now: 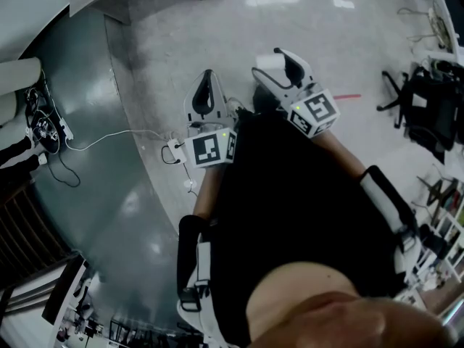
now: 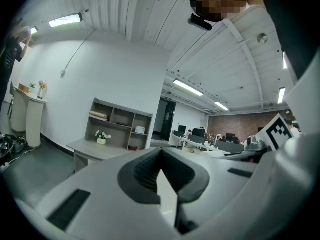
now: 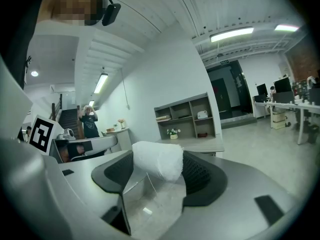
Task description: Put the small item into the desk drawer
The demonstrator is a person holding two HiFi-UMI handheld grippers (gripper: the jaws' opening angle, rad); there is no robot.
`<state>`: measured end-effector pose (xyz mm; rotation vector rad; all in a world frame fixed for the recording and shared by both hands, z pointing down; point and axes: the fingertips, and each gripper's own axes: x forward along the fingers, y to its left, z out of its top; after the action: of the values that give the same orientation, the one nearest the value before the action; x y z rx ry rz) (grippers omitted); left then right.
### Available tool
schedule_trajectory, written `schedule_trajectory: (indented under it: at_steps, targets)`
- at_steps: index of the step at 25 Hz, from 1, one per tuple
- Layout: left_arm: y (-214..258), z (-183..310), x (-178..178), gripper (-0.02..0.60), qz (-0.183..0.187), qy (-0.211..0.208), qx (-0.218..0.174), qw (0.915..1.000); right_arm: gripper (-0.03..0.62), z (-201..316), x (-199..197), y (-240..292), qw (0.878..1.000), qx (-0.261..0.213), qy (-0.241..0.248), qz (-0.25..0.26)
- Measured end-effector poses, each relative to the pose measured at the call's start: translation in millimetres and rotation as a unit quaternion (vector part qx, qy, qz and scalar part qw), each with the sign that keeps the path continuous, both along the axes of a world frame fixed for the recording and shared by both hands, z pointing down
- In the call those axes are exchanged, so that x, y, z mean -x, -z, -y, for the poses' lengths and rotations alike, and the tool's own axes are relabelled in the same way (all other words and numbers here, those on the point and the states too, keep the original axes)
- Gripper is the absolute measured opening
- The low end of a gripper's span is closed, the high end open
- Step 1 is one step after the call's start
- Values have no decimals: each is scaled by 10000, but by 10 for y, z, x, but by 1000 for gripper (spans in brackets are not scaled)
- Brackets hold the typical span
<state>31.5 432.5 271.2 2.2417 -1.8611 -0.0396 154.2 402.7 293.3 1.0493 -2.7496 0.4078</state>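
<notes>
The right gripper (image 3: pixel 156 156) is clamped on a small white, rough-textured roll (image 3: pixel 160 168). The roll lies crosswise between the gripper's black ribbed pads (image 3: pixel 201 176), and a loose flap of clear film hangs beneath it. The roll is held up in the air, well apart from the pale grey desk with an open shelf unit (image 3: pixel 192 145), which stands ahead against the white wall. The desk's drawer cannot be made out from here. The left gripper (image 2: pixel 160 156) has its jaws together at the tips with nothing between them. It also faces the desk, well short of it. A small pot of white flowers (image 2: pixel 101 136) stands on the desk's tabletop. In the head view both grippers hang side by side above the pale floor (image 1: pixel 217 27).
</notes>
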Motion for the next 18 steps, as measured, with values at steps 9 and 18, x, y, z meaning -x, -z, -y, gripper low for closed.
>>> schedule_trajectory:
  at_steps: [9,18]
  targets:
    - [-55,161,220,-9,-21,141,33,9999,299,241,230,-76,9999,-16,117,37]
    - [-109,739,364,-9,36,244,87,9997,299,879,366,-129,9997,-13,221,44]
